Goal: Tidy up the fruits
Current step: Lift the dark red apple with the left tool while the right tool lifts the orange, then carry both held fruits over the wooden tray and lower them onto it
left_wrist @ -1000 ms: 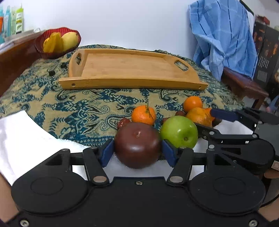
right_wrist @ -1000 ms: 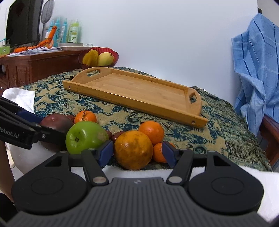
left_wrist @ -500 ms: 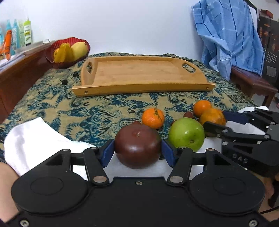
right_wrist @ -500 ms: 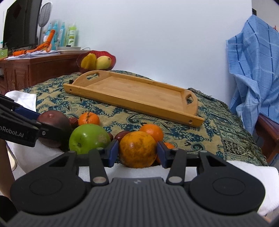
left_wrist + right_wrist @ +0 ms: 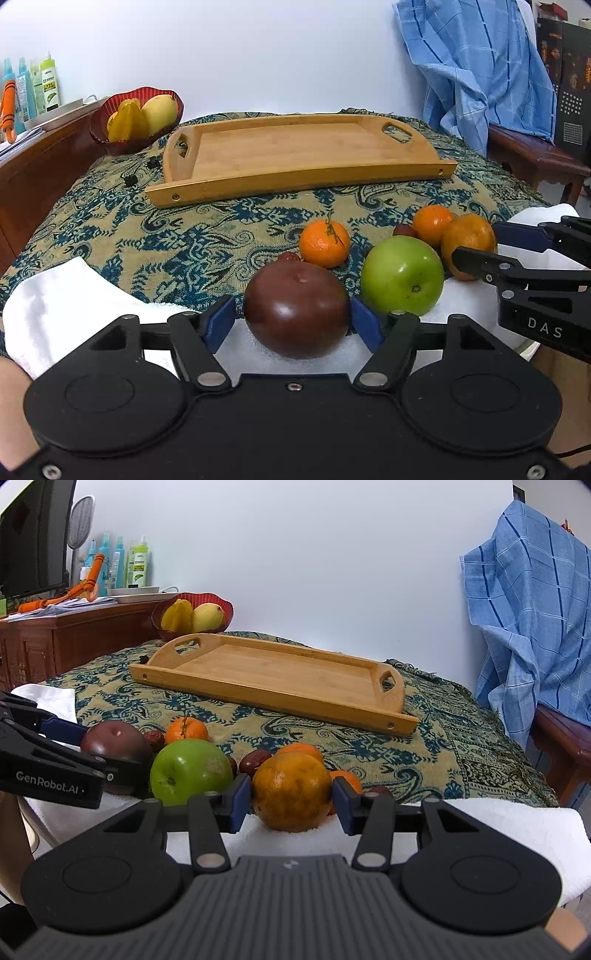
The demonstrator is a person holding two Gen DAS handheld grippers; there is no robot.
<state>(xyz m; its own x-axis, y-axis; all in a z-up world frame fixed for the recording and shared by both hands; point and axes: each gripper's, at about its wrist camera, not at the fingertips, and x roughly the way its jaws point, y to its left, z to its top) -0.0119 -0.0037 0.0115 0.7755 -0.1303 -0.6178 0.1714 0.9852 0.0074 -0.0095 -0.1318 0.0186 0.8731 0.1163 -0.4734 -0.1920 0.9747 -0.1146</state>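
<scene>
Since a second ago the left gripper [image 5: 295, 321] is opening around the dark fruit [image 5: 296, 308] on the towel [image 5: 66, 306] — pads just clear; the right gripper [image 5: 291, 801] has been closing on the orange [image 5: 291, 792], seemingly touching it, likely bound for the empty tray [image 5: 280, 672].

Table draped in a blue-and-tan paisley cloth [image 5: 155, 236], bearing an empty rectangular bamboo tray [image 5: 295, 155], a white towel [image 5: 66, 306] at the near edge, and loose fruit including a stemmed mandarin [image 5: 324, 243].
</scene>
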